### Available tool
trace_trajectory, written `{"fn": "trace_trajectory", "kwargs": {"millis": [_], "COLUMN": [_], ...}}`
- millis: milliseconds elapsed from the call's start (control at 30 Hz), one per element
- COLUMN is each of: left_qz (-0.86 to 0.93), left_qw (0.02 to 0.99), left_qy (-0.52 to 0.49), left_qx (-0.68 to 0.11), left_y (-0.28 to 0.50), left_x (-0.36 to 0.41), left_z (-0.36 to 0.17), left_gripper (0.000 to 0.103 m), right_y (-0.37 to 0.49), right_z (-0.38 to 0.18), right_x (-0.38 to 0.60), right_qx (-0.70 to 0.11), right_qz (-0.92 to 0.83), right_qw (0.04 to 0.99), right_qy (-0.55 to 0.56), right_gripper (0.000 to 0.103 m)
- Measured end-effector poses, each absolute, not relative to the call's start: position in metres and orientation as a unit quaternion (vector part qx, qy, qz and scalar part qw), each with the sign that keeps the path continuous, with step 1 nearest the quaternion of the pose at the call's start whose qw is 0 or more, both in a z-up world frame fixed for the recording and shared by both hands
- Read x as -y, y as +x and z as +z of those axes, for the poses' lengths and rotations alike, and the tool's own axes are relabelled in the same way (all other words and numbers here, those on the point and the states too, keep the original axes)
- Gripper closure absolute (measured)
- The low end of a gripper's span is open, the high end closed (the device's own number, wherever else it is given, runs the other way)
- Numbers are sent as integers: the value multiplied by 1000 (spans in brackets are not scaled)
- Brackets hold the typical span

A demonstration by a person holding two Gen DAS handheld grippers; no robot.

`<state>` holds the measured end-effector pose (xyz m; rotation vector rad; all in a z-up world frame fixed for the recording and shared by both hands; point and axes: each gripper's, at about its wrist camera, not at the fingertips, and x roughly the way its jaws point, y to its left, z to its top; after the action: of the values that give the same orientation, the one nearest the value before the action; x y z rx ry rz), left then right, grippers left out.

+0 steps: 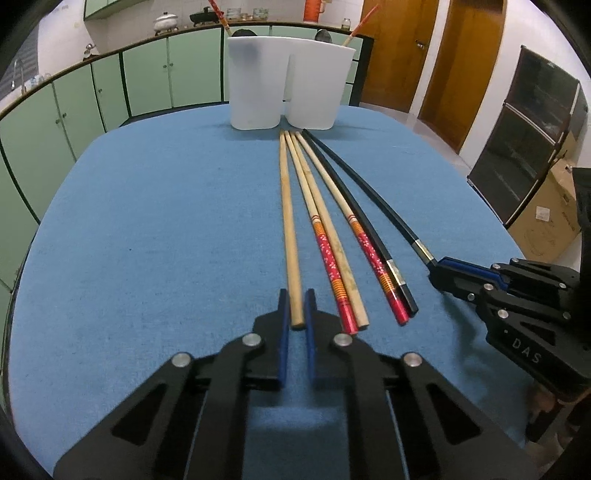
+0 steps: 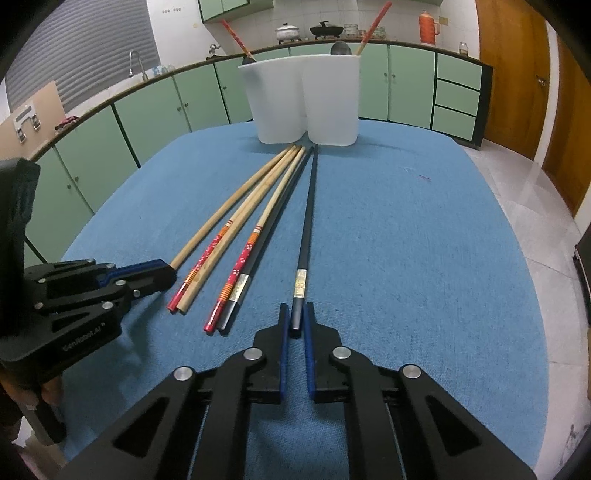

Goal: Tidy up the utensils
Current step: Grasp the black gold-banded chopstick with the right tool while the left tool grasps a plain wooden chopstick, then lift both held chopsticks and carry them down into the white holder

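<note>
Several chopsticks lie fanned on the blue cloth, tips toward a white two-part holder (image 1: 291,85) (image 2: 306,99). My left gripper (image 1: 296,306) is shut on the near end of a plain wooden chopstick (image 1: 288,221) (image 2: 221,214), the leftmost one. My right gripper (image 2: 295,319) (image 1: 441,273) is shut on the near end of a black chopstick (image 2: 308,214) (image 1: 373,192), the rightmost one. Between them lie two red-patterned chopsticks (image 1: 332,266) (image 2: 240,266), another plain one (image 1: 334,243) and another black one (image 1: 362,218). Both held sticks still rest on the cloth.
The holder has red-patterned chopsticks (image 2: 371,27) and dark spoons (image 2: 340,48) standing in it. The blue-clothed table (image 1: 147,221) has rounded edges. Green cabinets (image 1: 147,74) run behind; brown doors (image 1: 461,55) and a dark cabinet (image 1: 535,129) stand at right.
</note>
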<state>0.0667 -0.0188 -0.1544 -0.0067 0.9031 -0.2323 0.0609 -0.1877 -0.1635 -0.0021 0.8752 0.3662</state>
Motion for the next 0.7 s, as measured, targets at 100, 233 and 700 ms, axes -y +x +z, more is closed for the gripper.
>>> {"fn": "trace_trajectory", "kwargs": {"millis": [100, 233, 700], "left_qz": [-113, -113, -97], "left_qw": [893, 897, 931], "left_qy": [-7, -8, -17], "left_qx": [-435, -428, -351], "left_y": [66, 63, 56], "left_x": [18, 18, 5], "left_z": [-153, -147, -82], "left_gripper": [96, 96, 97], "right_y": [60, 58, 53], "right_z": [-162, -154, -113], "right_x": [190, 193, 209], "right_qx": [-419, -409, -364], "right_qz": [177, 173, 168], "right_qw": [891, 896, 916], "right_qy": [4, 1, -1], "right_gripper": [96, 96, 96]}}
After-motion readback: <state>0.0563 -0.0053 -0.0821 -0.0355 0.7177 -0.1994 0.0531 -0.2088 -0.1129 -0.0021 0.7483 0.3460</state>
